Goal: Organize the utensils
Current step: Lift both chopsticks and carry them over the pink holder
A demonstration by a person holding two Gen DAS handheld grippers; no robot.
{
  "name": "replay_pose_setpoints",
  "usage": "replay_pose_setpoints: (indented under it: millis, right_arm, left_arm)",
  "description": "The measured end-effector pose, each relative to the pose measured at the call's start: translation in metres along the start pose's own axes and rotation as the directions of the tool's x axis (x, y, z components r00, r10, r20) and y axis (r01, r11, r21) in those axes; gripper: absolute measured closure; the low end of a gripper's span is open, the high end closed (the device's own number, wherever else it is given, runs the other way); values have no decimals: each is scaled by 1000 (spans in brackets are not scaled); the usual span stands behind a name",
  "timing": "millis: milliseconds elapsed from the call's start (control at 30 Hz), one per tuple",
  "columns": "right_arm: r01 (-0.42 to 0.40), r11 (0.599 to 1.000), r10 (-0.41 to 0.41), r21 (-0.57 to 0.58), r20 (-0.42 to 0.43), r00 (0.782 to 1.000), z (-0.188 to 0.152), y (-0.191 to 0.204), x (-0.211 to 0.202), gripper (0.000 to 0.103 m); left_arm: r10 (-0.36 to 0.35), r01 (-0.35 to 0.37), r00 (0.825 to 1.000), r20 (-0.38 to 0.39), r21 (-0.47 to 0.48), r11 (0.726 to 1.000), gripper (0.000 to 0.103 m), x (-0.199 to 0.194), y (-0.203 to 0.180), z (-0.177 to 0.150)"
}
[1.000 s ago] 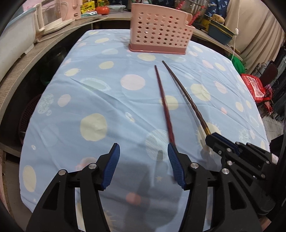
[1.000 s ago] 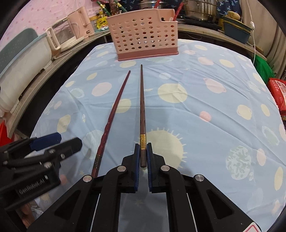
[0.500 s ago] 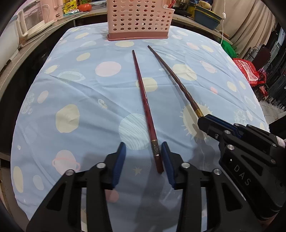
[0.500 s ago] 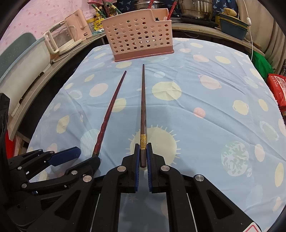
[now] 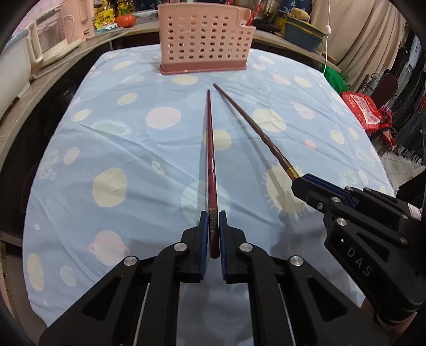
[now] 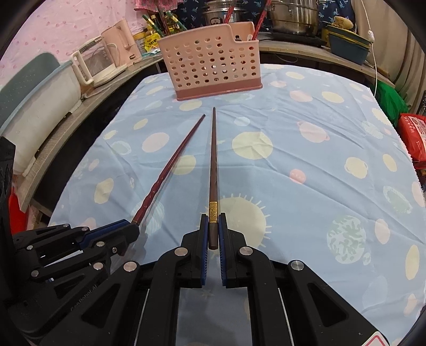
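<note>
My left gripper [image 5: 211, 217] is shut on the thick end of a red chopstick [image 5: 209, 149], which points away toward the pink perforated utensil basket [image 5: 203, 45]. My right gripper [image 6: 212, 218] is shut on the thick end of a brown chopstick [image 6: 213, 159] with a gold band. Both chopsticks are held just above the blue spotted tablecloth [image 5: 106, 133], tips close together short of the basket [image 6: 213, 64]. The right gripper also shows in the left wrist view [image 5: 306, 183], and the left gripper in the right wrist view [image 6: 130, 227]. Red utensils stand in the basket's right compartment.
A counter wraps around the table's far and left sides, carrying a white appliance [image 6: 98, 66], steel pots [image 6: 290, 16] and a blue tub [image 6: 348, 45]. A red bag [image 6: 412, 135] and dark chairs [image 5: 404, 119] stand off the table's right edge.
My left gripper has closed on the red chopstick and lifted it off the cloth. My right gripper has kept its hold on the brown chopstick, both now raised slightly and aimed at the basket.
</note>
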State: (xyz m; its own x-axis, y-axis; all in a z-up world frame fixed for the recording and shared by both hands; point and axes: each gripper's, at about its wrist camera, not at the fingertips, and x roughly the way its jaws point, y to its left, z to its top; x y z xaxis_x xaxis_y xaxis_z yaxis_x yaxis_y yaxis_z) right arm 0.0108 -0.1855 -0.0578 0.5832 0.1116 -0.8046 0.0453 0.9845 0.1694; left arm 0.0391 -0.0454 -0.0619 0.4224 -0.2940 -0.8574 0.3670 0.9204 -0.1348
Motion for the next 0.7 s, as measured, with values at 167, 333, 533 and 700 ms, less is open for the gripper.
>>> replay_pose_setpoints:
  millis: [167,333,533,700]
  right_arm:
    - [-18,1000,18,-4,57,998,15,1,-23,96]
    - [-32,999,33,-9,130,991,37,2,-49,96]
    - [-49,999,51,-15,211,976,70,0,-75,96]
    - [-50,998,55,-25,267,962,96,0,-89,96]
  left_arm:
    - [19,-19,997,71,-9,1000,96,-26,5,16]
    - [19,-16,988,154,-22,1000,96,-57,11,36]
    - [25,-17,966,258,-32,999,96,-90,18,68]
    - [37,-27,943,331,-36,999,96,-109,21,98]
